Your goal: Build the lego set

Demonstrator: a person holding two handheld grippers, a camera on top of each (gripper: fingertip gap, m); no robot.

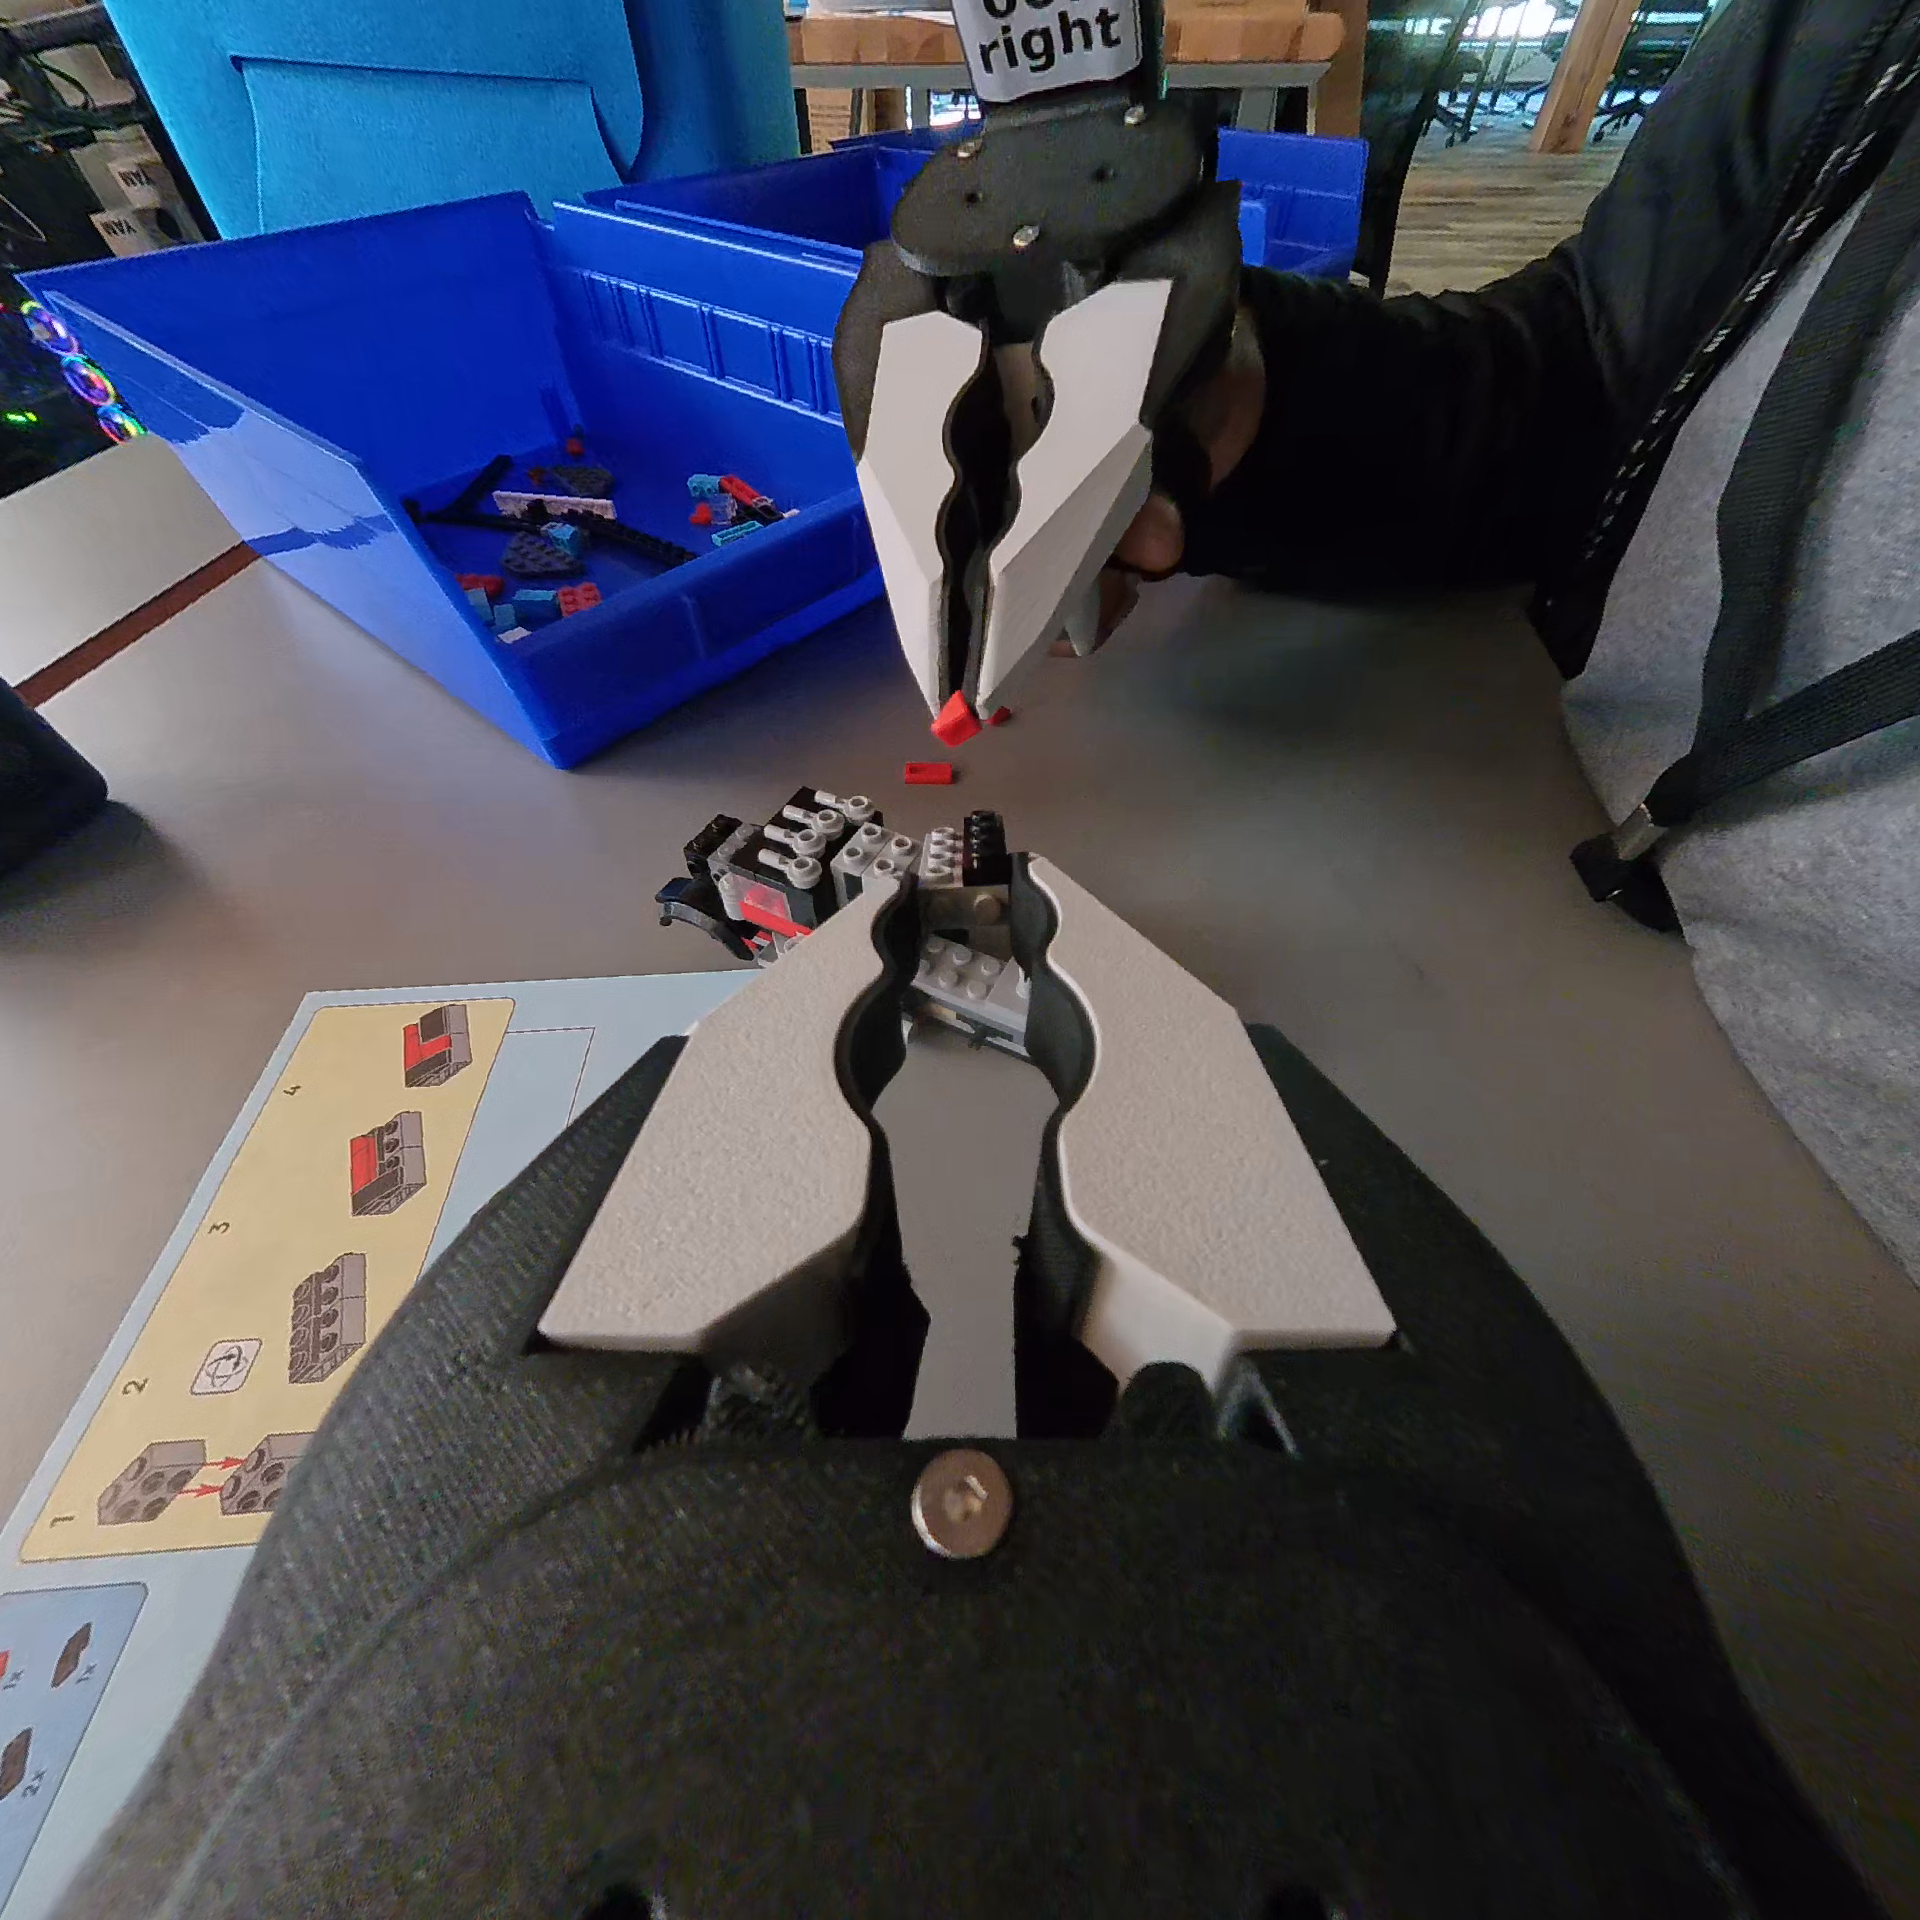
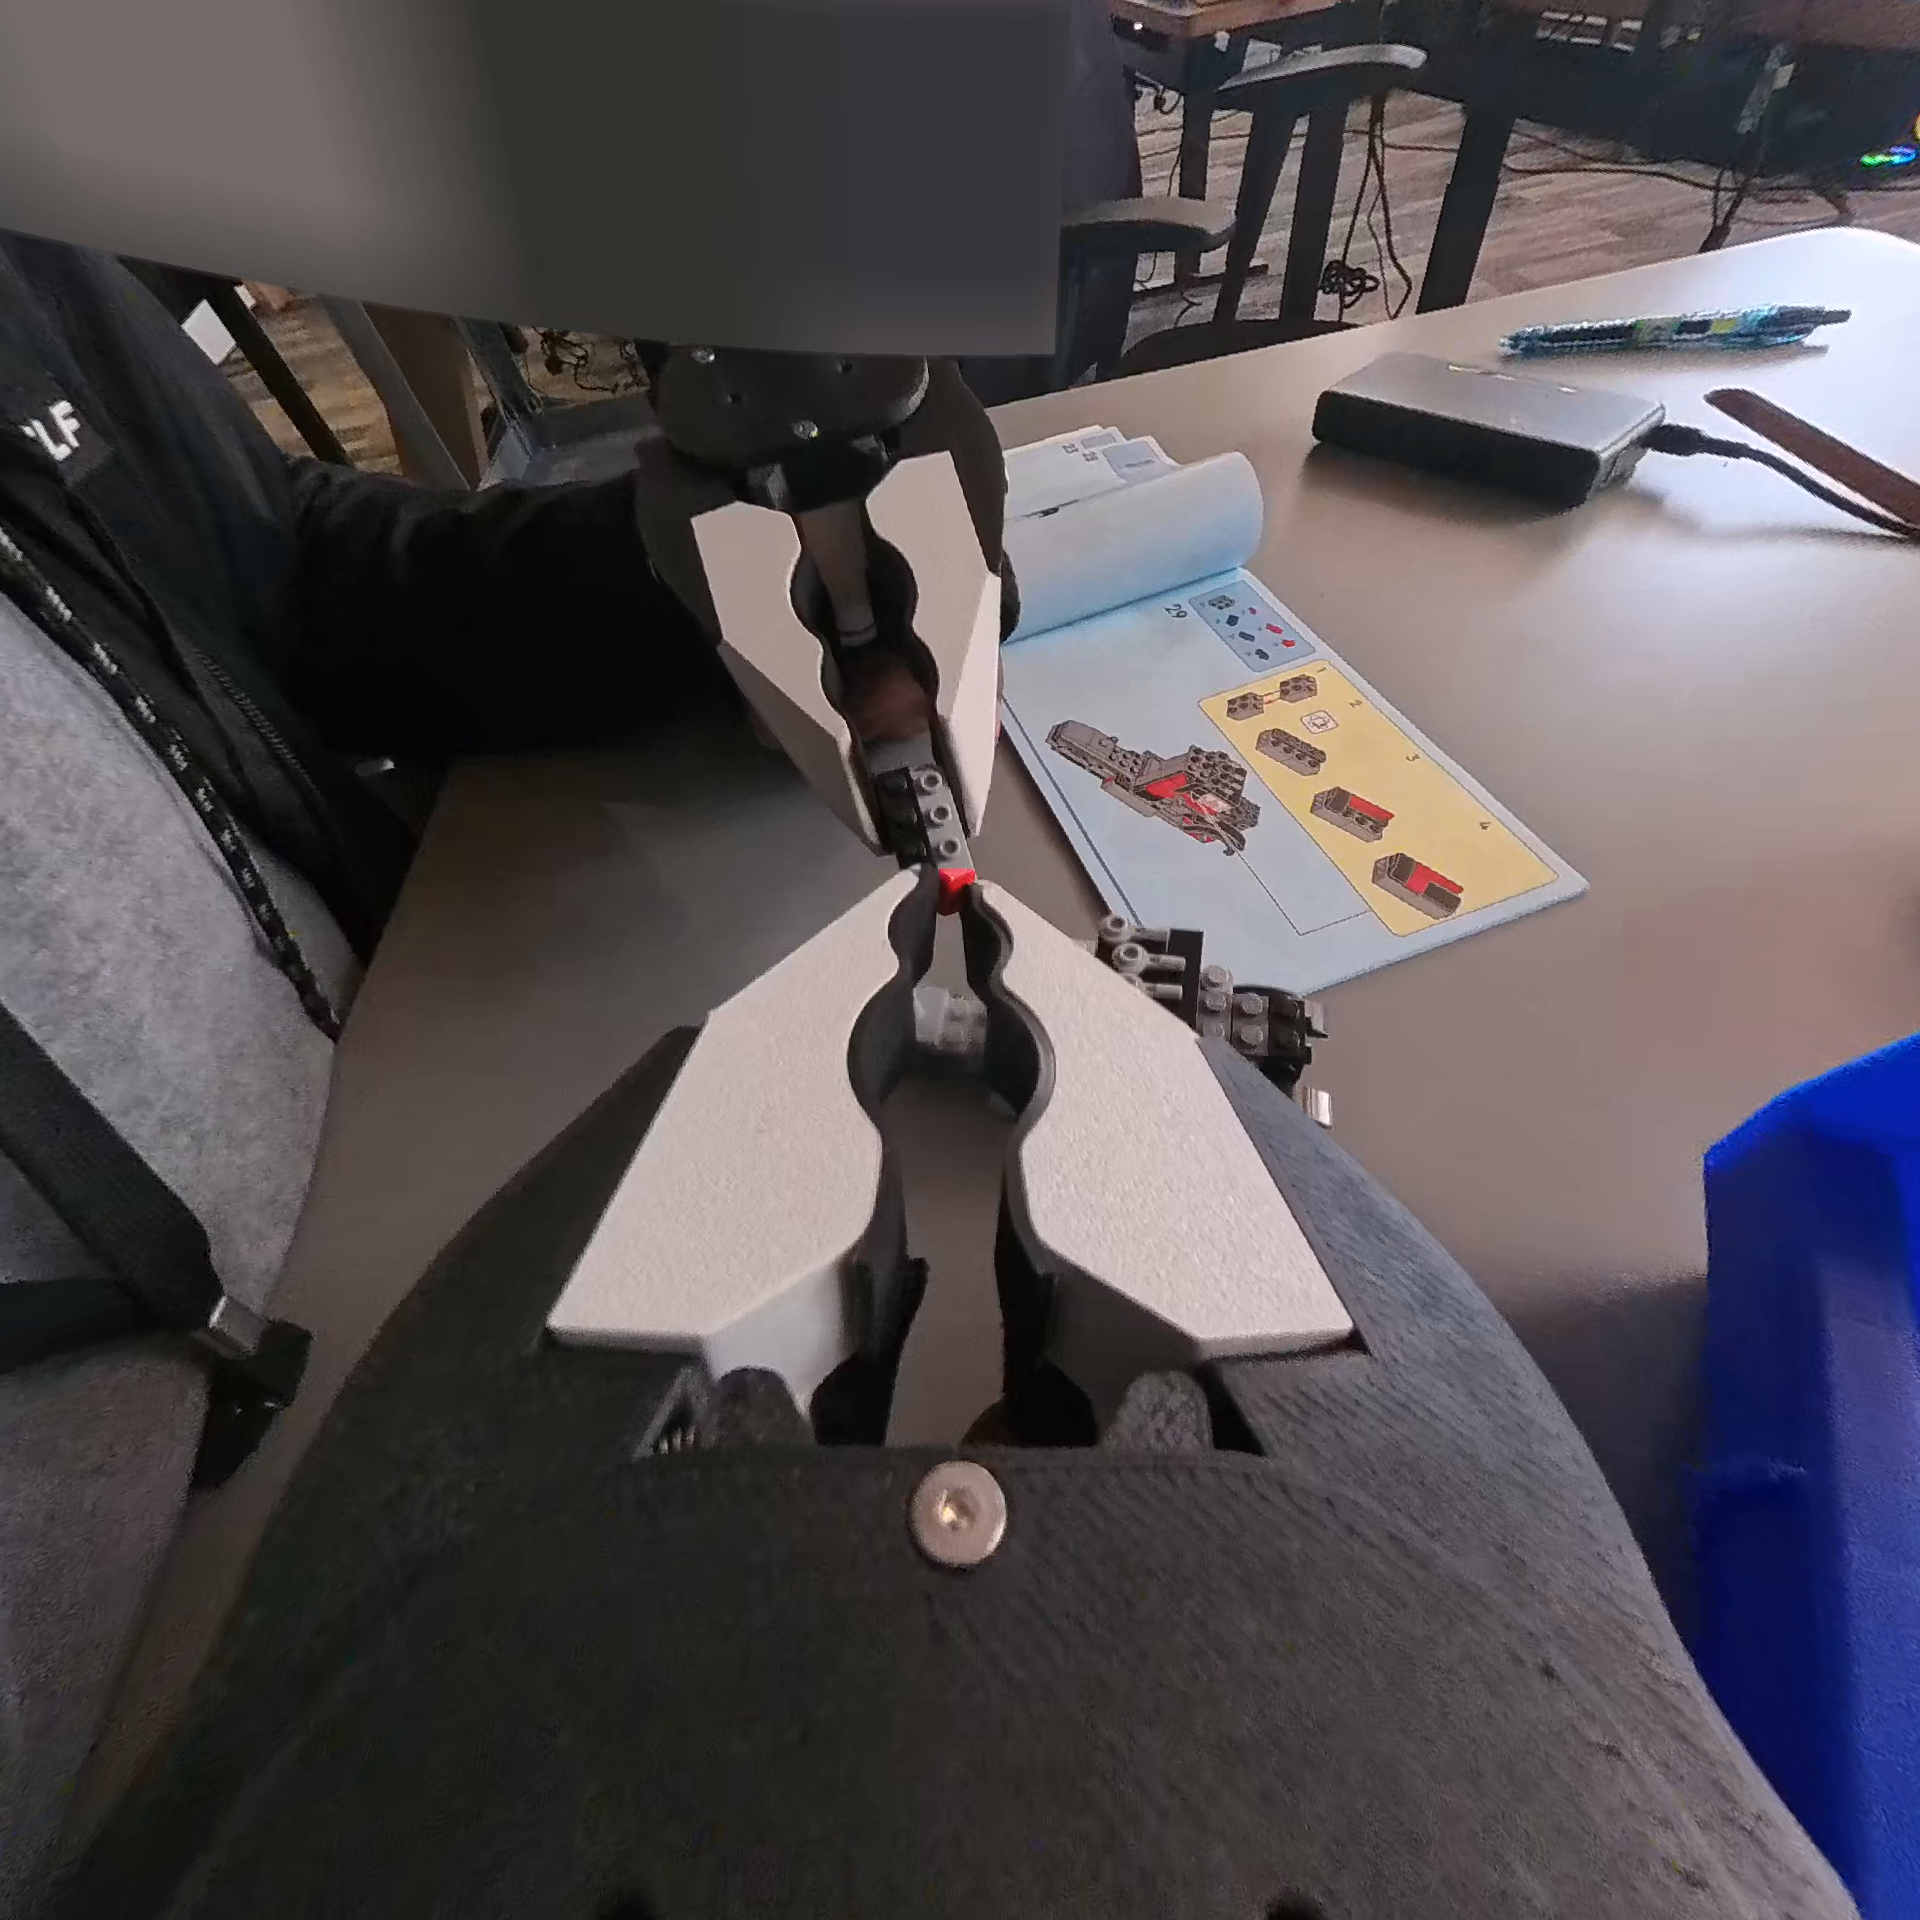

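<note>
My left gripper is shut on a small grey-and-black brick assembly and holds it just above the table. It also shows in the right wrist view, with the assembly between its tips. My right gripper is shut on a small red piece, whose tip is next to the assembly. In the left wrist view the right gripper points down with the red piece at its tips. The larger black-and-grey model lies on the table.
A loose red piece lies on the table. A blue bin with several loose pieces stands at the back left. The open instruction booklet lies beside the model. A dark power bank lies farther off. The person's torso is close.
</note>
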